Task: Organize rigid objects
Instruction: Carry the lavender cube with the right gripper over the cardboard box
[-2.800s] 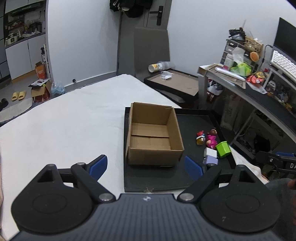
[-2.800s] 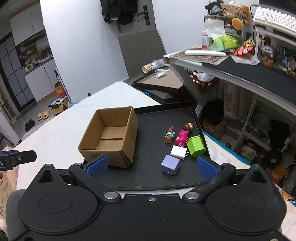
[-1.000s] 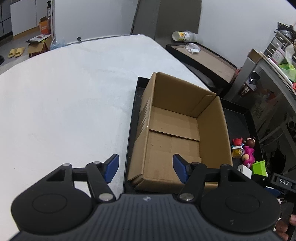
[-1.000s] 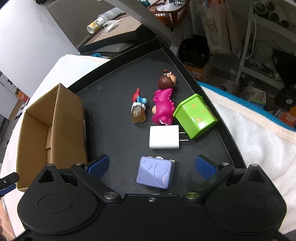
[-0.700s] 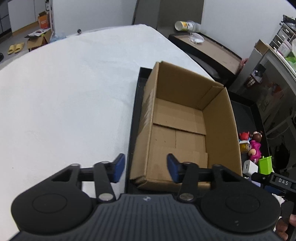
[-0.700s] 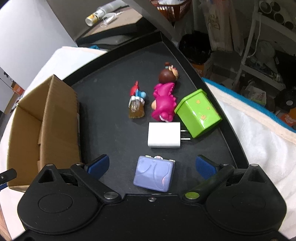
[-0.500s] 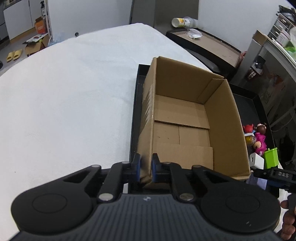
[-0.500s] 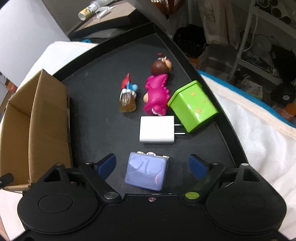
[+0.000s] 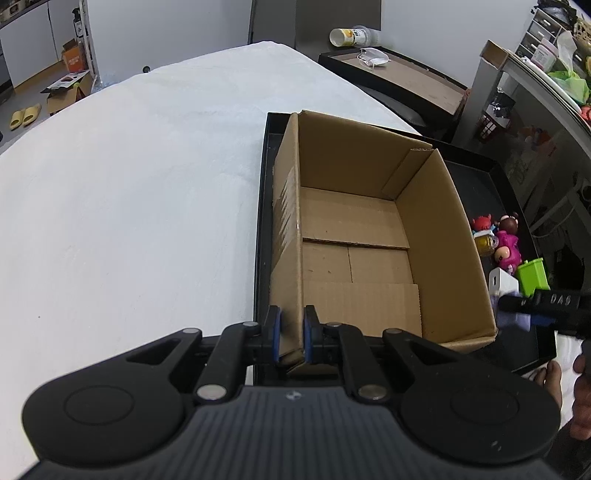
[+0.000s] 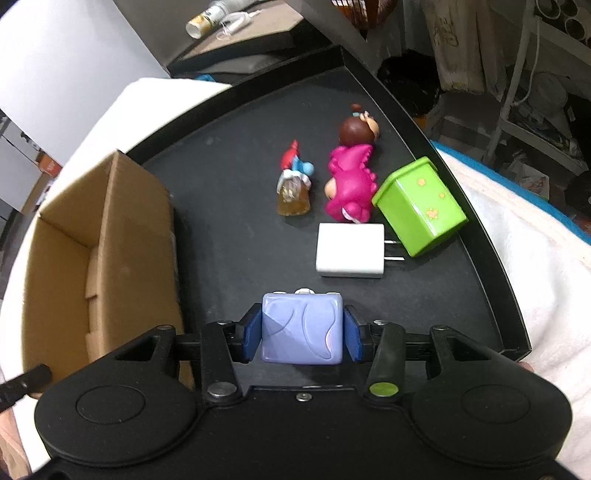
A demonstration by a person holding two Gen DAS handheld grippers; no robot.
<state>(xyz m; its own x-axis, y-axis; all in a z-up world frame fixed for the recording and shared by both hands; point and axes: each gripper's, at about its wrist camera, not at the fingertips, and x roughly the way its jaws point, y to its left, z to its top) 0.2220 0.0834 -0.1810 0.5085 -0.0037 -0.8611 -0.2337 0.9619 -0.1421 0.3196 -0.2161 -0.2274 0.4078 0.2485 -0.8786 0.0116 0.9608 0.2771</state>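
An open cardboard box (image 9: 354,229) stands empty on the left half of a black tray (image 9: 260,221). My left gripper (image 9: 291,334) is shut on the box's near left corner, one pad outside and one inside the wall. In the right wrist view the box (image 10: 110,236) is at the left. My right gripper (image 10: 301,338) has its jaws closing on a purple block (image 10: 301,328), both blue pads against its sides. Beyond the block lie a white charger (image 10: 349,254), a green box (image 10: 421,205), a pink figure (image 10: 351,181) and a small red-capped figure (image 10: 293,186).
The tray (image 10: 491,295) rests on a table under a white cloth (image 9: 129,184). Another dark tray with a tipped cup (image 9: 351,35) sits beyond the table. Cluttered shelves (image 9: 535,92) stand at the right. A person's hand (image 9: 554,376) shows at the tray's near right corner.
The left jaws closed from wide onto the box's near left corner. The right jaws narrowed from wide to the purple block's sides.
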